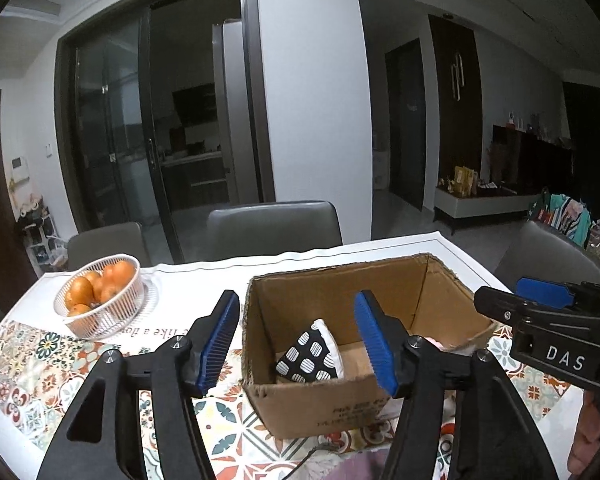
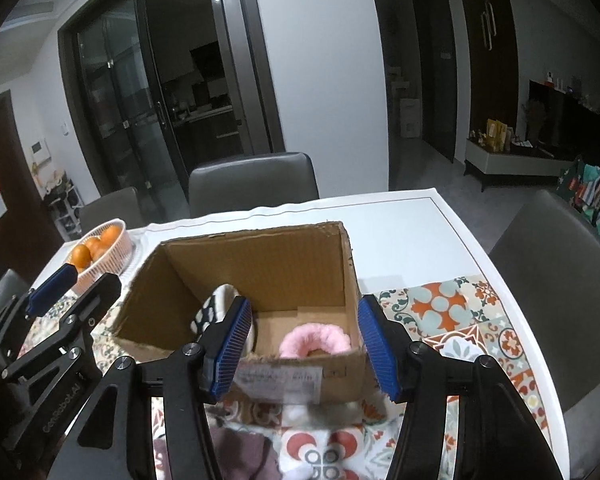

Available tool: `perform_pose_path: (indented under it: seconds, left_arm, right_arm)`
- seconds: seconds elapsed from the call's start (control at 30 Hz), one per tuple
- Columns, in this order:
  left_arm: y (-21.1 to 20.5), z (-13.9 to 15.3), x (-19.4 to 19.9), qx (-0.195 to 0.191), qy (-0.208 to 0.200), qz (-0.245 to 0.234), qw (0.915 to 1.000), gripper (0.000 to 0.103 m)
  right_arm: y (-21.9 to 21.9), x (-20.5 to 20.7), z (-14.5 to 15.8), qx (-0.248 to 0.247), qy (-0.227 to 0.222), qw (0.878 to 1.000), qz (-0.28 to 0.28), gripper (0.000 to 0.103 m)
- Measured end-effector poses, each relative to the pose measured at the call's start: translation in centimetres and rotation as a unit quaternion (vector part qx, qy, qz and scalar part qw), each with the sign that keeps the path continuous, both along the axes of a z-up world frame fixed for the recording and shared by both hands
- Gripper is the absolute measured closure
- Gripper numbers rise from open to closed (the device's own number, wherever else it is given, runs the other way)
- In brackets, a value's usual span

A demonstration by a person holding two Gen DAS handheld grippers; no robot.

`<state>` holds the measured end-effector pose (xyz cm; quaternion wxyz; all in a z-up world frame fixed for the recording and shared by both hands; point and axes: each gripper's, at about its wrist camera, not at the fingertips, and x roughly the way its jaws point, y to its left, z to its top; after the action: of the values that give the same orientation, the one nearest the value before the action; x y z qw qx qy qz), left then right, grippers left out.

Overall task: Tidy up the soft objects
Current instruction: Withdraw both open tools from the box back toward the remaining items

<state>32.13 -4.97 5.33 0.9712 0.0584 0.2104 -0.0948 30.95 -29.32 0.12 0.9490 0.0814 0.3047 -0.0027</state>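
Observation:
An open cardboard box [image 1: 432,300] stands on the patterned tablecloth; it also shows in the right wrist view [image 2: 260,264]. Inside lie a black-and-white dotted cloth item [image 1: 310,354] [image 2: 212,308] and a pink fluffy ring [image 2: 314,342]. My left gripper [image 1: 298,346] is open and empty, just in front of the box's near wall. My right gripper [image 2: 306,350] is open and empty, at the box's near wall above the pink ring. A mauve soft item [image 2: 240,454] lies on the table below the right gripper.
A white wire basket of oranges [image 1: 100,296] [image 2: 100,246] stands at the back left. Grey chairs [image 1: 274,224] surround the table. The right gripper's body [image 1: 548,320] is seen to the right of the box in the left wrist view.

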Motion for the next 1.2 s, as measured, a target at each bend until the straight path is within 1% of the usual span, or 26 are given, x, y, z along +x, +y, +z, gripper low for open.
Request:
perform_pose_path:
  seconds: [0.27, 0.3, 0.37, 0.5, 0.57, 0.7, 0.87, 1.0, 1.2]
  left_arm:
    - [0.8, 1.2, -3.4, 0.002, -0.018, -0.002, 0.9998, 0.04]
    - [1.0, 1.3, -3.9, 0.001, -0.019, -0.001, 0.9998, 0.039]
    - [1.3, 1.3, -4.8, -0.001, -0.023, 0.003, 0.9997, 0.038]
    - [1.8, 1.0, -6.7, -0.007, -0.024, 0.007, 0.9997, 0.037]
    - [2.0, 0.8, -7.4, -0.011, -0.022, 0.007, 0.9997, 0.037]
    - [2.2, 0.4, -9.2, -0.011, -0.022, 0.012, 0.9996, 0.037]
    - [2.3, -0.5, -10.8, -0.016, -0.009, 0.004, 0.9998, 0.036]
    - [2.1, -1.7, -11.9, -0.017, 0.006, -0.005, 0.9998, 0.036]
    - [1.1, -3.9, -12.6, -0.015, 0.039, -0.02, 0.9989, 0.036]
  right_arm:
    - [0.3, -3.3, 1.2, 0.005, -0.014, 1.0, -0.006, 0.046]
    - [0.4, -3.8, 1.2, 0.004, -0.016, 1.0, -0.006, 0.045]
    - [0.5, -4.8, 1.4, 0.001, -0.022, 1.0, -0.012, 0.039]
    - [0.9, -6.7, 1.7, -0.01, -0.038, 0.999, -0.024, 0.039]
    - [0.9, -7.8, 1.7, -0.016, -0.044, 0.999, -0.027, 0.035]
    - [1.2, -9.6, 1.8, -0.028, -0.059, 0.997, -0.034, 0.035]
    - [1.1, -11.6, 1.5, -0.033, -0.069, 0.996, -0.038, 0.032]
    - [0.8, -12.9, 0.8, -0.036, -0.074, 0.996, -0.044, 0.032]
    - [0.1, -14.0, -1.0, -0.028, -0.06, 0.997, -0.043, 0.031]
